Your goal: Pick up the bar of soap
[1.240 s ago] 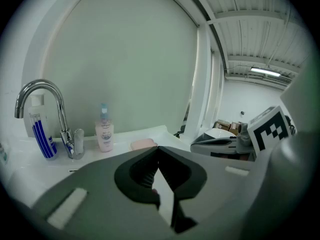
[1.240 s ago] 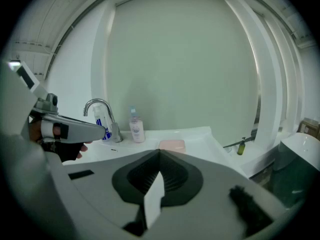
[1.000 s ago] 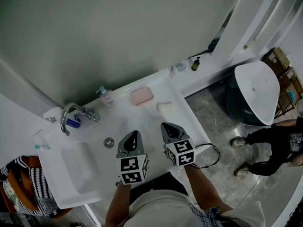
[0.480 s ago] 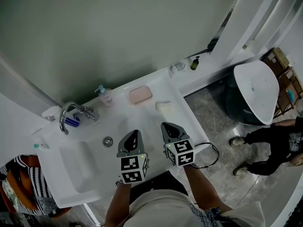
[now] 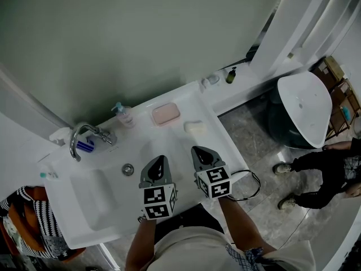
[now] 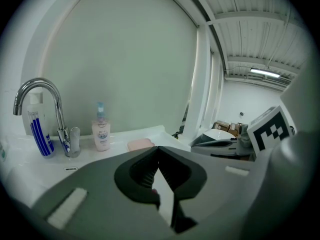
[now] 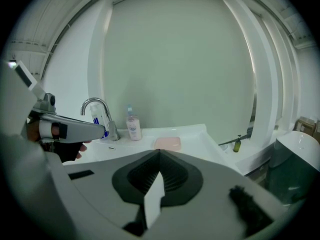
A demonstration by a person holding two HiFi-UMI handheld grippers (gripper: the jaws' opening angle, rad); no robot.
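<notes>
A pale cream bar of soap point(image 5: 194, 126) lies on the white washbasin's rim point(image 5: 220, 145), at the back right. Just left of it lies a pink rectangular bar or dish point(image 5: 166, 114), which also shows in the left gripper view point(image 6: 140, 144) and in the right gripper view point(image 7: 167, 143). My left gripper point(image 5: 160, 160) hangs over the basin's front, shut and empty. My right gripper point(image 5: 198, 150) is beside it, also shut and empty, a short way in front of the cream bar. My own jaws hide that bar in both gripper views.
A chrome tap point(image 5: 84, 137) stands at the basin's back left, with a blue-striped tube point(image 5: 86, 146) and a pump bottle point(image 5: 125, 116) near it. The drain point(image 5: 128, 169) is left of my left gripper. A small dark bottle point(image 5: 231, 75) stands on the ledge. A person's legs point(image 5: 316, 168) are at the right.
</notes>
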